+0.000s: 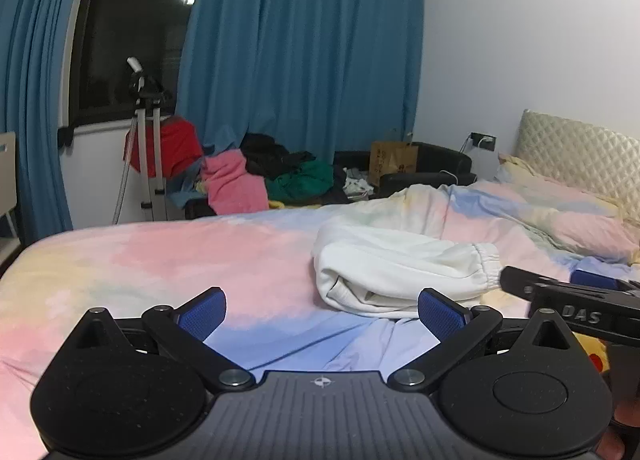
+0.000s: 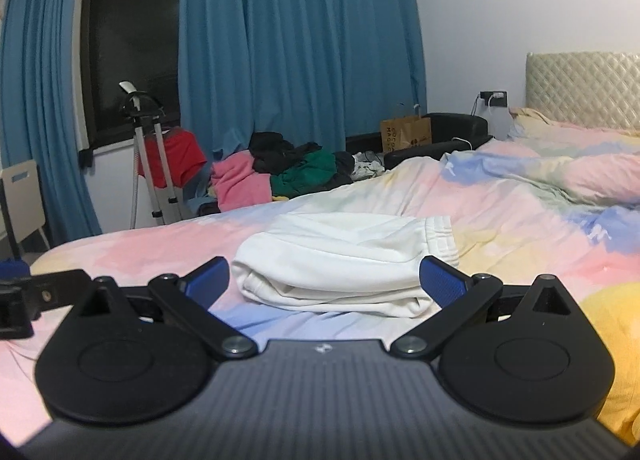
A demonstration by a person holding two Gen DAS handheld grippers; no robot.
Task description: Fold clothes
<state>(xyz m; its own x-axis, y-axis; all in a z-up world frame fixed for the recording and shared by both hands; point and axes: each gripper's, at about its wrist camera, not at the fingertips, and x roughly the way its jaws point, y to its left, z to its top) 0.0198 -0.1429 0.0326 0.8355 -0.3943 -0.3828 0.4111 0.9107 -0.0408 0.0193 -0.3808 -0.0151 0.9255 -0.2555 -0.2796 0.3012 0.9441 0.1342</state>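
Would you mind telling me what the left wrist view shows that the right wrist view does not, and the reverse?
Only the left wrist view shows the white garment's elastic cuff clearly from the side, and the right gripper coming in from the right edge, its opening not readable there.

Only the right wrist view shows the right gripper open, just short of the garment, and a yellow patch of bedding at right.

Both show the folded white garment lying on the pastel bed cover, the left gripper open in its own view, the blue curtains and the clothes pile behind.
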